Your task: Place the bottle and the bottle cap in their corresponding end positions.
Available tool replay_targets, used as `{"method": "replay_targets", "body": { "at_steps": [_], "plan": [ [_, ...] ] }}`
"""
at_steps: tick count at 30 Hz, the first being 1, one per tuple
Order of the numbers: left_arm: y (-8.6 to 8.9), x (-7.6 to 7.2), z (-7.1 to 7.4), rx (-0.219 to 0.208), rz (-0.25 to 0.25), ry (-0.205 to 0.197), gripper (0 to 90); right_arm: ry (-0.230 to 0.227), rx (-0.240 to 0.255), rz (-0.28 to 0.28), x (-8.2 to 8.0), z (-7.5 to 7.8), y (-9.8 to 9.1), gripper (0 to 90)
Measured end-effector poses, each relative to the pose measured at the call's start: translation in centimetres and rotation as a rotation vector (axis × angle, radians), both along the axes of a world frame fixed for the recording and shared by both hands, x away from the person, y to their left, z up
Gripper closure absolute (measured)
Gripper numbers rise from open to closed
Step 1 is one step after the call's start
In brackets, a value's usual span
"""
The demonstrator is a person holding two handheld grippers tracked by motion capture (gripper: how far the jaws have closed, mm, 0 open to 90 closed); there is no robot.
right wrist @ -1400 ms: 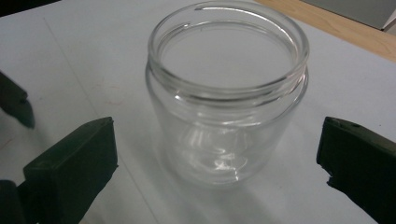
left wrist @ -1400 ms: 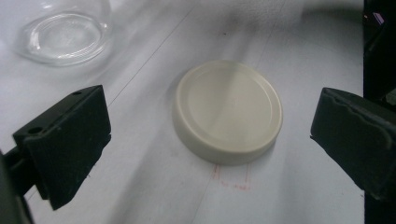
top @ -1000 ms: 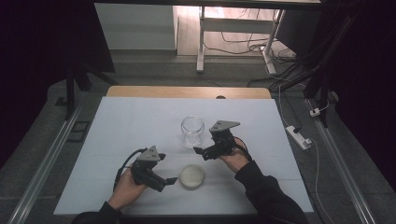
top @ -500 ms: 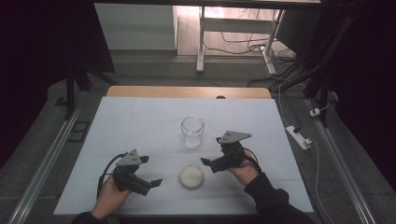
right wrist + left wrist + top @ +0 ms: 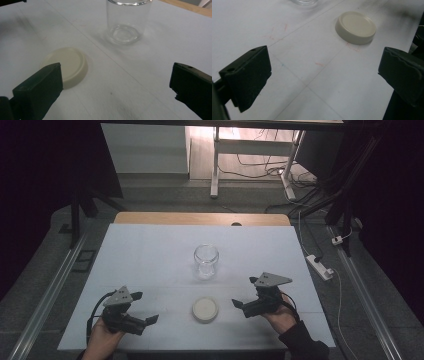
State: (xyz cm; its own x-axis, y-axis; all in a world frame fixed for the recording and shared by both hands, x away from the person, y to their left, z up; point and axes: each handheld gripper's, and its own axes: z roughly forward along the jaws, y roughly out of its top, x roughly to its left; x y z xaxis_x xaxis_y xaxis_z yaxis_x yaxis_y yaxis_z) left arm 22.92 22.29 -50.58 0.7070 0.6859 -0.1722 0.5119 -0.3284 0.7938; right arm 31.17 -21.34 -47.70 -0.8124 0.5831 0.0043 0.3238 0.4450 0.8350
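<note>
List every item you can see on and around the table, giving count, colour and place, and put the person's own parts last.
glass jar: 1, clear, upright at table centre, open-topped
lid: 1, cream, flat on the sheet in front of the jar
table sheet: 1, white, covering the table
power strip: 1, white, floor to the right
left tool: 1, black, open, near left of lid
right tool: 1, black, open, right of lid
hands: 2, near edge

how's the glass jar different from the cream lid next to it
The glass jar is clear and tall, standing upright with its mouth open; the cream lid is opaque, low and flat. The jar sits farther up the table, the lid nearer, between both claws. Both are round, rest on the white table, and neither is held.
</note>
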Motion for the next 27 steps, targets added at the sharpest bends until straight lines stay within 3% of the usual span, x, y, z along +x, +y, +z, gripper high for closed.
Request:
{"method": "replay_targets", "body": {
  "at_steps": [15,27],
  "plan": [
    [3.4,-2.7,-0.7,0.009,0.116,0.009,0.0,0.017,-0.005,-0.156,-3.0,-0.6,-6.0,0.0],
    [5.2,-4.2,-1.4,0.029,0.194,0.034,0.0,0.065,-0.006,-0.273,-5.7,-1.6,-10.4,0.0]
  ]
}}
